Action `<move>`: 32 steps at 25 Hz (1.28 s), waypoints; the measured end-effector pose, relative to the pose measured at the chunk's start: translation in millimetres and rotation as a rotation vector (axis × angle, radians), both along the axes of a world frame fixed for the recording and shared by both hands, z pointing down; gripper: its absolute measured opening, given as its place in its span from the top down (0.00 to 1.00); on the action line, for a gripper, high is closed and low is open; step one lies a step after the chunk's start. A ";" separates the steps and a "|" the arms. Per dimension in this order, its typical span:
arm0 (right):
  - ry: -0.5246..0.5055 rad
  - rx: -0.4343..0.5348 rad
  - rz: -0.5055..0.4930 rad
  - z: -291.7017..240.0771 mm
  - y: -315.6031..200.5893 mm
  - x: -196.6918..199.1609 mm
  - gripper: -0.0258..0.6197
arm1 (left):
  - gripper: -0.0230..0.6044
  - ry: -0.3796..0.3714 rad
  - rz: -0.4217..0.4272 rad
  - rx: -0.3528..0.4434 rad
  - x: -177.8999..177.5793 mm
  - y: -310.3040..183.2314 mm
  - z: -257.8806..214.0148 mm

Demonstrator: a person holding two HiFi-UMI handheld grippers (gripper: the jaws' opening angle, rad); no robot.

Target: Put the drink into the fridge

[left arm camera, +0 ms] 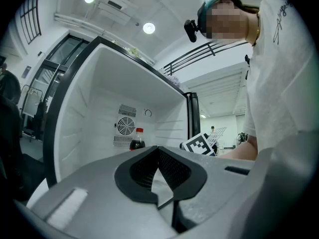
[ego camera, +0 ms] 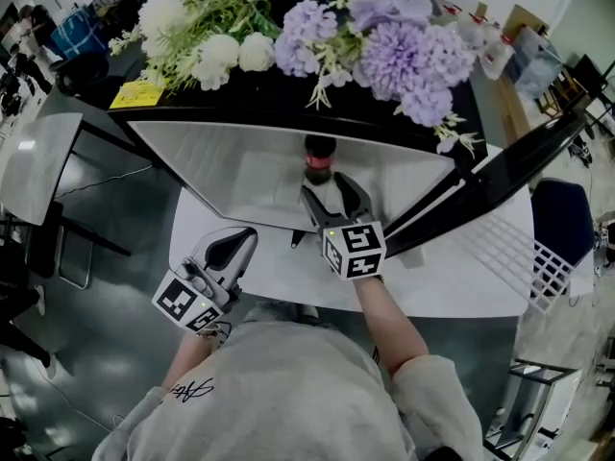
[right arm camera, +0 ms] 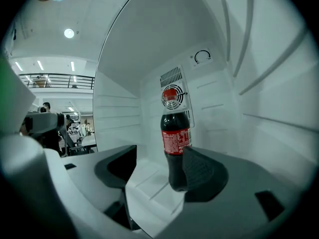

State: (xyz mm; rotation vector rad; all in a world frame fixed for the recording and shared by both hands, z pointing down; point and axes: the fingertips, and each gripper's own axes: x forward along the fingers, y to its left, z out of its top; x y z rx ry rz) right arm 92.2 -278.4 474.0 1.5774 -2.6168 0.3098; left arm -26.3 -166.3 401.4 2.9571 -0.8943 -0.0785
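A cola bottle [ego camera: 319, 159] with a red cap and red label stands upright on the floor of the open white fridge [ego camera: 216, 166]. In the right gripper view the bottle [right arm camera: 175, 142] is just beyond the right-hand jaw, off-centre and not clamped; its base is hidden behind that pad. My right gripper [ego camera: 332, 196] reaches into the fridge, open, with nothing between its fingers. My left gripper [ego camera: 237, 246] hangs back outside the fridge front, shut and empty. From the left gripper view the bottle [left arm camera: 137, 139] shows near the rear fan grille [left arm camera: 125, 126].
The black fridge door [ego camera: 504, 173] stands swung open to the right, with a white wire rack [ego camera: 524, 250] beside it. Purple and white artificial flowers [ego camera: 384, 36] lie on top of the fridge. A person's arm [ego camera: 389, 320] holds the right gripper.
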 end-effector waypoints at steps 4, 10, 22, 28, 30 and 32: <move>-0.012 0.024 -0.010 -11.9 9.3 -0.8 0.51 | 0.96 0.002 0.005 0.006 3.5 0.0 -0.9; -0.006 0.052 -0.060 -25.8 28.3 -8.3 0.51 | 0.96 0.009 0.011 0.015 7.1 0.2 -3.5; -0.019 0.087 -0.104 -46.2 58.3 -7.7 0.60 | 0.96 0.011 0.038 0.027 18.9 3.1 -6.6; -0.021 0.109 -0.128 -54.1 69.4 -8.2 0.75 | 0.96 0.012 0.049 0.032 23.7 3.3 -8.4; -0.021 0.114 -0.132 -55.1 73.4 -8.3 0.79 | 0.96 0.013 0.055 0.033 25.9 3.2 -8.7; -0.018 0.116 -0.135 -53.9 77.3 -8.5 0.82 | 0.96 0.014 0.061 0.034 28.4 3.0 -8.7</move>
